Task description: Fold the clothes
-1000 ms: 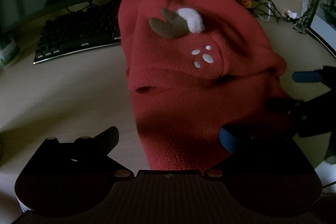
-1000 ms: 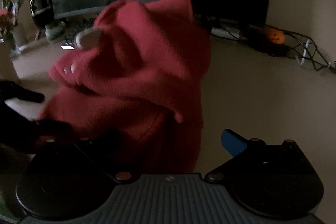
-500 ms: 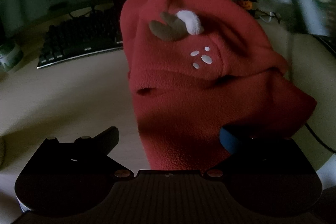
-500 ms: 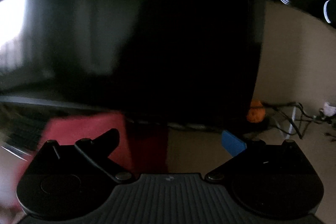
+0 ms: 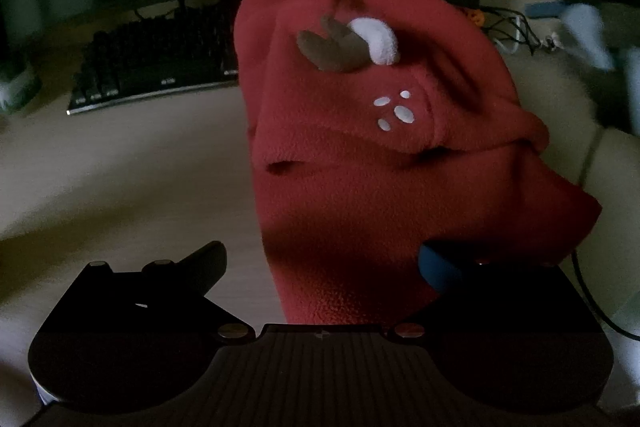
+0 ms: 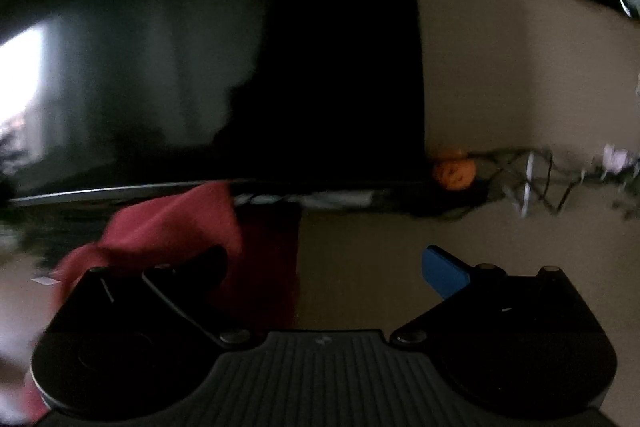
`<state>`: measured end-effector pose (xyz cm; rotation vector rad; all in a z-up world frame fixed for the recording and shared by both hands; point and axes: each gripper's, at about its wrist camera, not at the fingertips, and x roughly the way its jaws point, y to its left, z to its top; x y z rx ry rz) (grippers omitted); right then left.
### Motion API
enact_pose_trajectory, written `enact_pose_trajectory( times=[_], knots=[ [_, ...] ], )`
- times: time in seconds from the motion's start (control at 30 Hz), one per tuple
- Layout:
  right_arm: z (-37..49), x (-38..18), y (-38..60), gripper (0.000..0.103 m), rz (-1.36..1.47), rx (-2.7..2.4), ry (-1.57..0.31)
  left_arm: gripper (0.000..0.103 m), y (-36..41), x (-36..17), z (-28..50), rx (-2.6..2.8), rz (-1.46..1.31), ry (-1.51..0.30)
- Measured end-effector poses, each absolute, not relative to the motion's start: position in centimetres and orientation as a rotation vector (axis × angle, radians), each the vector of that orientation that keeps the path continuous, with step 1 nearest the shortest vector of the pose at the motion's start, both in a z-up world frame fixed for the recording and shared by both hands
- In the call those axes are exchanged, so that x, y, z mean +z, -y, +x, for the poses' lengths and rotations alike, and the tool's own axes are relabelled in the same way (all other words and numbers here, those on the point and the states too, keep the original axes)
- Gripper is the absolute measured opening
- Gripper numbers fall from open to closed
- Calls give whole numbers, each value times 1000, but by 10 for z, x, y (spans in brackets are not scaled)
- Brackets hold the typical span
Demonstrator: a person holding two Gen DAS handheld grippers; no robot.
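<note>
Your right tool (image 6: 324, 267) has swung up and away, wide apart, empty. Your left tool (image 5: 320, 263) is wide apart too; the soft red fleece (image 5: 380, 147), bunched with white dots, lies between its fingers on the bench (image 5: 120, 167).

No legible text, label, brand or number is found in either view. Pale markings are seen on the keys of the keyboard (image 5: 156, 67) at the table's far edge, but they are too dark and small to be read.
</note>
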<state>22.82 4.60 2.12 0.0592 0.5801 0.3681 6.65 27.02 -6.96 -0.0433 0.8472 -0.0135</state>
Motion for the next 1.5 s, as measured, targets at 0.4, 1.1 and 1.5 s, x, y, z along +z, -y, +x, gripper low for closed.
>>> enact_pose_trajectory(
  times=[0.4,1.1,1.5],
  knots=[
    [45,-18,23,103,58,561,-679,103,-242,-37,-8,118,-5,-674],
    [-58,-38,87,103,1,561,-604,103,-120,-32,-177,276,-104,-501],
    [-56,-38,90,103,-2,562,-608,103,-117,-35,-172,265,-123,-530]
  ],
)
